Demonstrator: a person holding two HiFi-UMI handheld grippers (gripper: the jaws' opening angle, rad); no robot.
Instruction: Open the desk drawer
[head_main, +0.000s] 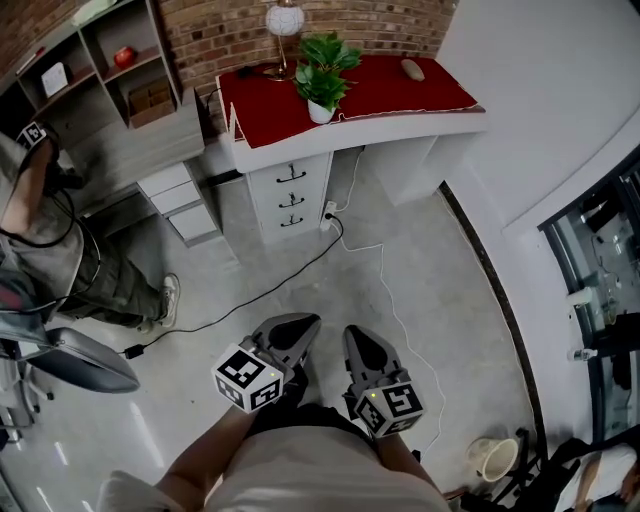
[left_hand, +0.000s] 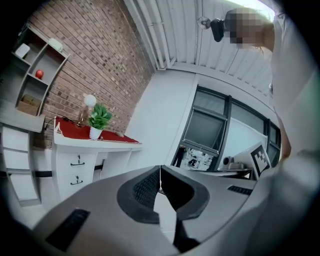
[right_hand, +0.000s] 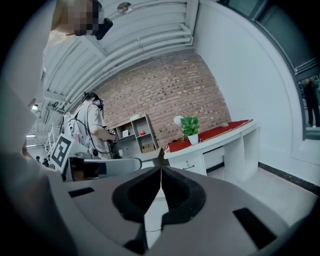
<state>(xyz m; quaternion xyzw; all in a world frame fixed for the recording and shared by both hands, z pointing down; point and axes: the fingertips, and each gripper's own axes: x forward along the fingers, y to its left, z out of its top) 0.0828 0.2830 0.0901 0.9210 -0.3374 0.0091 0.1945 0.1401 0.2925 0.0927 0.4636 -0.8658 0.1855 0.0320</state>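
Drawers are all sitting shut, so nothing is done yet: the approach, the grip on a handle and the pull are all looking to be ahead. The left gripper (head_main: 304, 323) and right gripper (head_main: 357, 336) are hanging side by side, fingers pressed tip to tip on nothing. The desk drawer (head_main: 291, 173) is lying well ahead of the fingertips. A black cable (head_main: 285, 278) is trailing between fingertips and desk (head_main: 410, 127); another person (head_main: 50, 240) is working far left.

No legible text, label, brand, number or sign on anything here
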